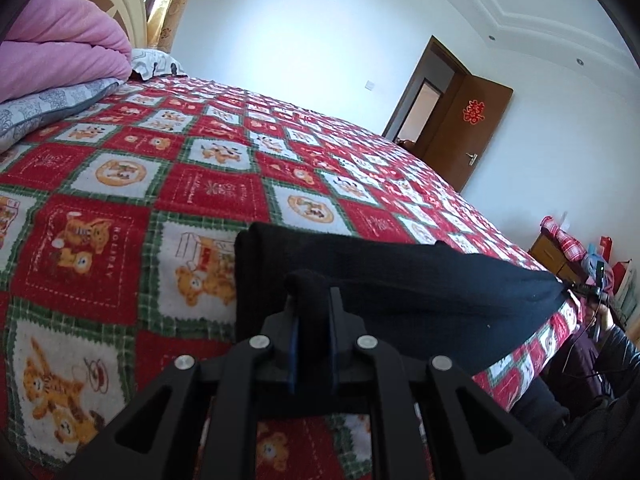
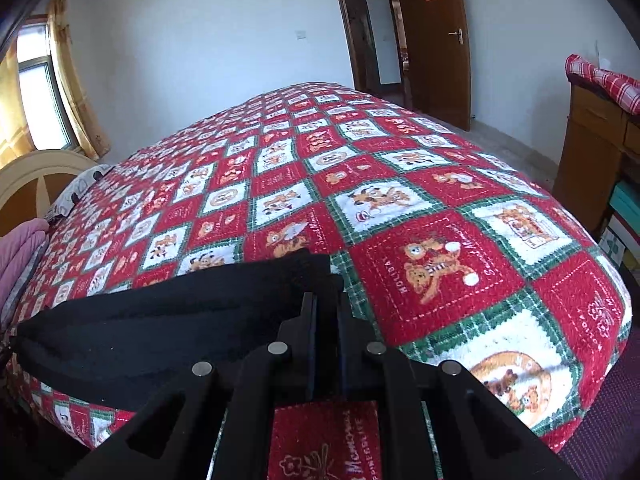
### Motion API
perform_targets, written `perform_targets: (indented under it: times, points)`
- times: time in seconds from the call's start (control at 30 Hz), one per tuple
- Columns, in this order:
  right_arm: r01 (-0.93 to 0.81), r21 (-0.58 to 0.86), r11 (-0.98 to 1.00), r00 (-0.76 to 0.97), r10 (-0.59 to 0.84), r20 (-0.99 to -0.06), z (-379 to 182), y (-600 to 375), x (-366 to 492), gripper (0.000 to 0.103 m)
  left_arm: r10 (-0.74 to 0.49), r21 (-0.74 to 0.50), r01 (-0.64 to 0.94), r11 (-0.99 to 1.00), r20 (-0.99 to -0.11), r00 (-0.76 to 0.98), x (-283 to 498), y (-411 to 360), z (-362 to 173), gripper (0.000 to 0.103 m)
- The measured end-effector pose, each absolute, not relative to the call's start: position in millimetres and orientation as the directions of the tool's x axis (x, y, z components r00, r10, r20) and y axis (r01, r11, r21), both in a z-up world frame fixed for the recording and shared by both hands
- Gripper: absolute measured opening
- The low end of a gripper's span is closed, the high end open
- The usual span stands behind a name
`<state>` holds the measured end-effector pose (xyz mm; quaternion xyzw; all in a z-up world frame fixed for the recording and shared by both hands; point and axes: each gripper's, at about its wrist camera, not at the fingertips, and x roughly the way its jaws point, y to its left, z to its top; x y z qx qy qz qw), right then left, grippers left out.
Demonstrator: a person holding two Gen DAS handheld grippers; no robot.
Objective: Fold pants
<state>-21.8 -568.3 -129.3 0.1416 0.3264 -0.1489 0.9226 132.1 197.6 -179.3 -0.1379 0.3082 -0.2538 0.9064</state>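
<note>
The left claw is pinching a bunched fold of the black pants between nearly closed fingers, angled low over the bed. The right claw is gripping the opposite end of the pants likewise. The folded pants are lying stretched between both claws near the bed's edge.

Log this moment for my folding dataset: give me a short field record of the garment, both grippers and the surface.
garment: black pants, folded, lying near the bed's edge
left gripper: shut on a bunched fold of the pants
right gripper: shut on the pants' corner
surface: red patchwork bedspread
nearby: pink blanket at the headboard end
</note>
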Motion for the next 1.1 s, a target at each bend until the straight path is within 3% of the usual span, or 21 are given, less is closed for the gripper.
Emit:
perform_targets:
  times: [0.13,0.2,0.27,0.33,0.37,0.43,0.6,0.7,0.87,1.1]
  points:
    - [0.375,0.140,0.916,0.734,-0.201,-0.648,-125.9,-562.2,-27.4,0.009,-0.547,-0.402,0.382,0.832,-0.476,0.689,126.0,202.0,-181.2,0.013]
    - [0.380,0.128,0.916,0.724,-0.208,-0.658,-128.6,-562.3,-29.7,0.010,-0.538,-0.392,0.378,0.838,-0.481,0.692,122.8,204.6,-183.0,0.019]
    - [0.386,0.136,0.912,0.724,-0.209,-0.657,-129.8,-564.6,-34.3,0.023,-0.543,-0.394,0.384,0.835,-0.482,0.687,118.3,209.2,-183.7,0.023]
    - [0.399,0.162,0.902,0.724,-0.202,-0.659,-128.6,-569.2,-42.7,0.028,-0.524,-0.370,0.378,0.849,-0.493,0.695,112.1,213.7,-182.3,0.036]
    - [0.405,0.164,0.899,0.724,-0.207,-0.658,-127.5,-570.2,-47.0,0.029,-0.509,-0.354,0.371,0.858,-0.500,0.700,109.4,216.5,-182.2,0.048]
    - [0.442,0.136,0.887,0.704,-0.249,-0.665,-123.9,-570.7,-58.2,0.044,-0.462,-0.317,0.340,0.885,-0.518,0.719,102.6,226.7,-181.9,0.058]
    - [0.517,0.049,0.855,0.673,-0.370,-0.640,-110.6,-558.8,-81.1,0.046,-0.362,-0.336,0.200,0.920,-0.538,0.761,89.0,266.9,-187.7,0.058]
    - [0.532,-0.009,0.847,0.686,-0.437,-0.582,-92.0,-528.9,-85.1,0.046,-0.378,-0.390,0.186,0.902,-0.502,0.778,79.8,273.6,-182.6,0.058]
    - [0.303,-0.074,0.950,0.794,-0.294,-0.532,-74.6,-432.0,-54.0,0.046,-0.485,-0.458,0.255,0.852,-0.503,0.716,74.1,243.7,-175.1,0.058]
    - [-0.196,-0.208,0.958,0.781,0.024,-0.625,-115.7,-255.9,10.3,0.046,-0.484,-0.364,0.326,0.873,-0.557,0.675,101.6,191.3,-160.5,0.058]
